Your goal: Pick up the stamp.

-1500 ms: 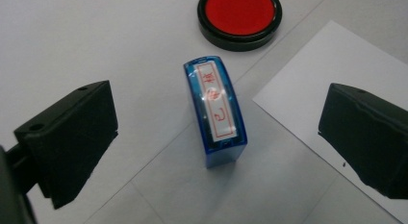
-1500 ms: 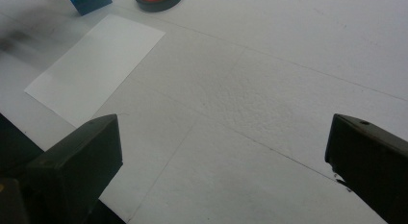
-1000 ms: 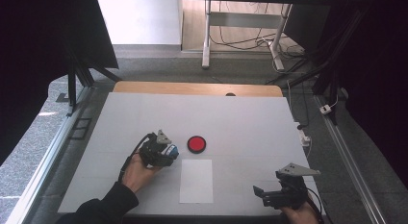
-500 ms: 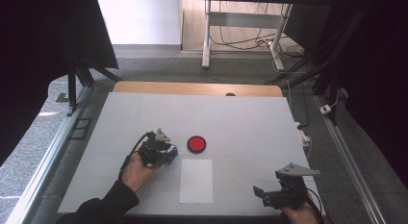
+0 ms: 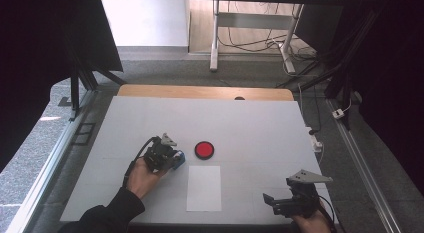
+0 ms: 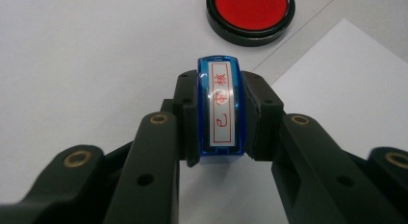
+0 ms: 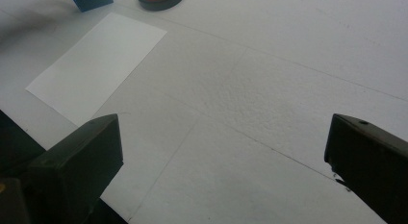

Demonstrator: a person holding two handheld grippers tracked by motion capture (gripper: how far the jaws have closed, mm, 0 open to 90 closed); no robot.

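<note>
**Stamp gripped, ink pad and paper waiting**

Grey floor, desk legs and loose cables beyond; dark curtains at both sides. White table [image 5: 240,118] with a wooden far edge, mostly bare. White sheet of paper [image 5: 204,188] flat near the front, no mark visible on it. Round black ink pad [image 5: 204,150] with a red face, just beyond the sheet. Left gripper [image 5: 172,157] low on the table just left of the pad, jaws just drawn in and now clamped on the blue stamp [image 6: 220,111], its red-lettered label facing up. Right gripper [image 5: 274,203] parked at the front right corner, jaws spread wide, nothing between them.

Judged progress: pickup done; inking on the pad and pressing onto the sheet apparently yet to come.
</note>
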